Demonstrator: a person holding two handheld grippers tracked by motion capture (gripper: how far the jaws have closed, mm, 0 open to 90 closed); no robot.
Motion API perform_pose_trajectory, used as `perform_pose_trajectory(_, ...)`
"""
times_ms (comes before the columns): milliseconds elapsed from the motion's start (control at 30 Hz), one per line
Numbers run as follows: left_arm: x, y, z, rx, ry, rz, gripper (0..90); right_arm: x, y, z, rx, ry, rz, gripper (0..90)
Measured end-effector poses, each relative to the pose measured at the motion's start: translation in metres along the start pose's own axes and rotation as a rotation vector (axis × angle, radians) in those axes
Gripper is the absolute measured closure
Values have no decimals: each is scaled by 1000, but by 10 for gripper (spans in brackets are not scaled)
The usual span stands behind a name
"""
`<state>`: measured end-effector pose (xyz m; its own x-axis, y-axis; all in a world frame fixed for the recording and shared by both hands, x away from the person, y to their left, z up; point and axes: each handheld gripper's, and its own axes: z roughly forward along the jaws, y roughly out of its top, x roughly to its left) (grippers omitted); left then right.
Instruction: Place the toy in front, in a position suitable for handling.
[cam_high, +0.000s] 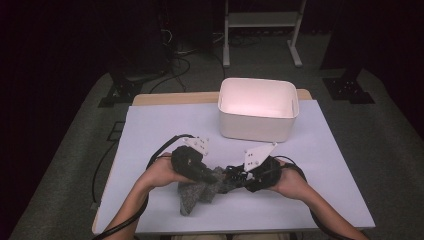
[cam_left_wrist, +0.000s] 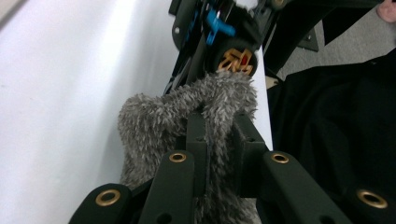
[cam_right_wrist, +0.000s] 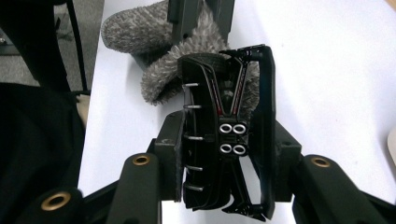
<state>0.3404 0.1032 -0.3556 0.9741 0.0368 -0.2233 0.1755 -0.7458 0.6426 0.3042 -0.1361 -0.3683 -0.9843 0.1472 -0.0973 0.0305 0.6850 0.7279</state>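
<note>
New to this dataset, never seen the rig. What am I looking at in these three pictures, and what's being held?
No robot arm here: a person holds a two-jaw gripper in each hand. The high view looks down from above the person's side of the table, which has a pale cover. The left gripper and right gripper meet near its front edge. The other two pictures come from cameras riding on each gripper, looking along its black jaws.

On the table stands a white bin, open-topped and apparently empty. Nearer the person lies a fuzzy grey cloth.

In the left gripper view the jaws are shut on a fold of that cloth. In the right gripper view the jaws clamp a black toy race car, its nose pointing toward the cloth. Its gold-hubbed wheel shows in the left gripper view.
</note>
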Motion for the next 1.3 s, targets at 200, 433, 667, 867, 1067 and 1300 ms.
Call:
perform_pose_trajectory(200, 1, 1, 13, 52, 15, -12, 795, 1, -11, -6, 26, -5, 13, 569)
perform_pose_trajectory(433, 0, 9, 22, 89, 33, 6, 795, 2, -30, -12, 24, -10, 49, 570)
perform_pose_trajectory(667, 1, 22, 32, 132, 37, 28, 795, 3, -56, -15, 7, -4, 109, 572)
perform_pose_trajectory(867, -1, 32, 41, 156, 39, 44, 791, 3, -78, -14, 23, 0, 139, 571)
perform_pose_trajectory(1067, -3, 43, 51, 195, 47, 63, 792, 2, -98, -9, 39, 5, 180, 560)
perform_pose_trajectory(1300, -2, 48, 58, 215, 46, 68, 792, 3, -107, -6, 66, -6, 195, 527)
